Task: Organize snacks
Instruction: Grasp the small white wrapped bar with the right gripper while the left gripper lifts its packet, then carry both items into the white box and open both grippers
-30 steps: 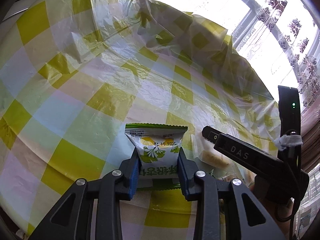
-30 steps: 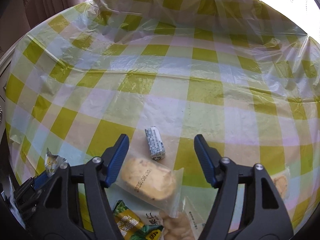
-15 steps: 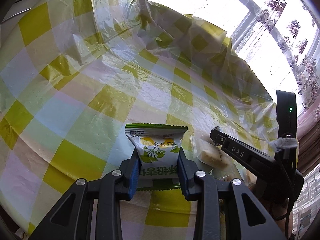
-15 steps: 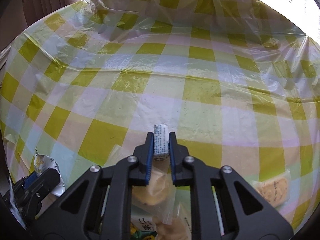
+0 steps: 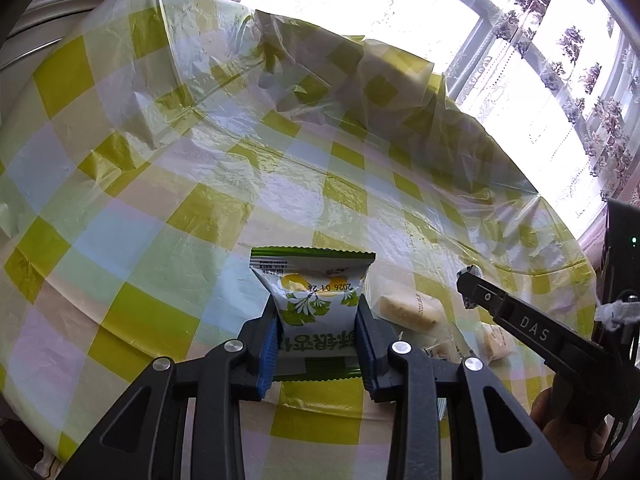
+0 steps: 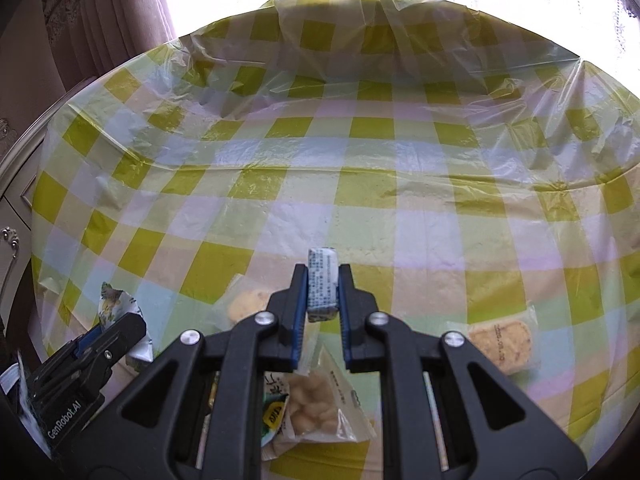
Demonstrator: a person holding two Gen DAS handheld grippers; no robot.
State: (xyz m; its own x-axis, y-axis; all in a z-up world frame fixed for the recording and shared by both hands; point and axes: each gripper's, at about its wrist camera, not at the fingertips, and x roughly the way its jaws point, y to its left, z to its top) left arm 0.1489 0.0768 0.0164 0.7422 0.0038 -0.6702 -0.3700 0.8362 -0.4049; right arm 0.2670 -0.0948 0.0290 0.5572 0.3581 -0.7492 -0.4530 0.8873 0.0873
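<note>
My left gripper [image 5: 316, 320] is shut on a white and green snack packet [image 5: 314, 288] with a leaf print, held over the checked tablecloth. My right gripper [image 6: 323, 292] is shut on a small silver-blue wrapped candy [image 6: 322, 282], raised off the cloth. In the left wrist view the right gripper [image 5: 466, 280] comes in from the right with the candy at its tip. In the right wrist view the left gripper [image 6: 120, 328] shows at lower left with its packet [image 6: 116, 304]. Clear-wrapped biscuits [image 6: 500, 344] and a bag of pale puffs [image 6: 316, 404] lie on the cloth below.
The yellow, white and blue checked plastic tablecloth [image 6: 360, 200] covers a round table and is crumpled at its far edge. A clear-wrapped cake [image 5: 408, 308] lies right of the left gripper. Curtains [image 6: 112, 20] and a bright window stand behind. A cabinet edge [image 6: 16, 184] is at the left.
My right gripper closed on the small candy that lay on the cloth and has lifted it, moving away from the cake packet. My left gripper kept its hold on the green packet.
</note>
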